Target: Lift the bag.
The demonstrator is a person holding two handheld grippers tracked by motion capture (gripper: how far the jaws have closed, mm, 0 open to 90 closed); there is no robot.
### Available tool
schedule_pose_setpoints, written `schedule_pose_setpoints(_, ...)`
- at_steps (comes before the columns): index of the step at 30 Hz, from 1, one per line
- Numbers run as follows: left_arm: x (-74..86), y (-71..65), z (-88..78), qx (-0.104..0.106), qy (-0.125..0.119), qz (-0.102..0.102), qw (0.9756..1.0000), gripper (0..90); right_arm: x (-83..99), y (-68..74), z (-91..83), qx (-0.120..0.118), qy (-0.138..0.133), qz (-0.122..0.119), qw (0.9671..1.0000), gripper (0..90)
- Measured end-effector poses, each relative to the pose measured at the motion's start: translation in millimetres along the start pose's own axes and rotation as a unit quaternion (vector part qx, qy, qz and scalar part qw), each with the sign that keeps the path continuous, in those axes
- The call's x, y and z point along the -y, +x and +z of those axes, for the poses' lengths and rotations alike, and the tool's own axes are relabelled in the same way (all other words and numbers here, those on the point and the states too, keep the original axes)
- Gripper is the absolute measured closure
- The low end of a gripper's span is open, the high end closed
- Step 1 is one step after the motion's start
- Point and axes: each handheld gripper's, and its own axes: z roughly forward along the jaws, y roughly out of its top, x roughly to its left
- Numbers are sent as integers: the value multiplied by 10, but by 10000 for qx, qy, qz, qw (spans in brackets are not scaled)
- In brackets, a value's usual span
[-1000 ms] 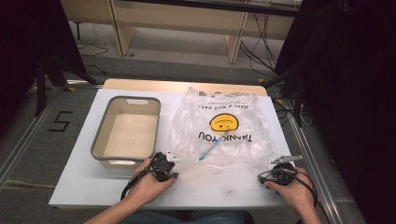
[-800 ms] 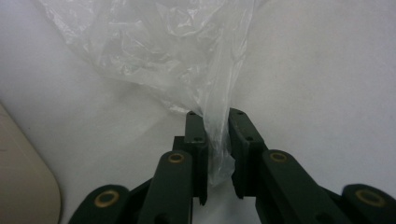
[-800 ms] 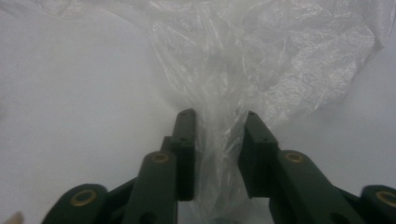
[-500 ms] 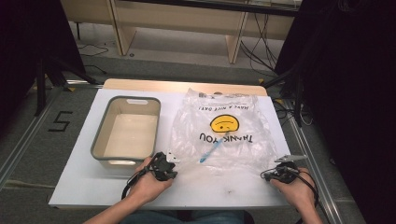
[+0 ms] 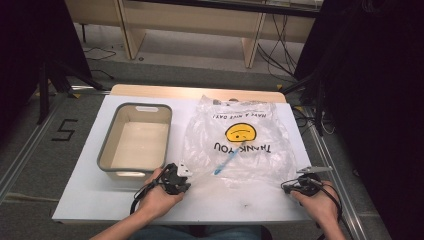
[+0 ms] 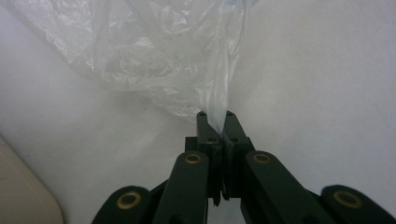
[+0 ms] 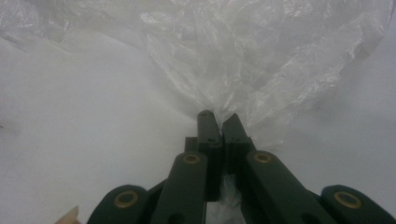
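Observation:
A clear plastic bag printed with a yellow smiley and "THANK YOU" lies flat on the white table. A thin blue item shows through it. My left gripper is at the bag's near left corner. In the left gripper view its jaws are shut on a fold of the bag's film. My right gripper is at the near right corner. In the right gripper view it is shut on bunched film of the bag.
A grey-rimmed beige bin stands empty to the left of the bag, close to my left hand. Wooden furniture legs and cables lie on the floor beyond the table's far edge.

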Motion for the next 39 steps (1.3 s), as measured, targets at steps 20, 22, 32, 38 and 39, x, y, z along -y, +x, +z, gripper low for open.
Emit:
schedule_pose_setpoints(20, -78, 62, -255, -262, -865, 145, 9958, 889, -2, -79, -107, 73, -385, 237, 9989, 898)
schedule_pose_setpoints(22, -89, 66, -282, -308, -975, 137, 9947, 890, -10, -87, -134, 106, -468, 254, 9985, 899)
schedule_pose_setpoints(32, -145, 105, -424, -537, -1492, 241, 9871, 890, -59, -70, -257, 268, -938, 203, 9950, 899)
schedule_pose_setpoints(38, -172, 124, -475, -618, -1772, 246, 9819, 890, -99, -51, -351, 394, -1337, 143, 9901, 899)
schedule_pose_setpoints(39, -178, 130, -487, -639, -1794, 272, 9813, 890, -106, -49, -362, 418, -1399, 114, 9892, 899)
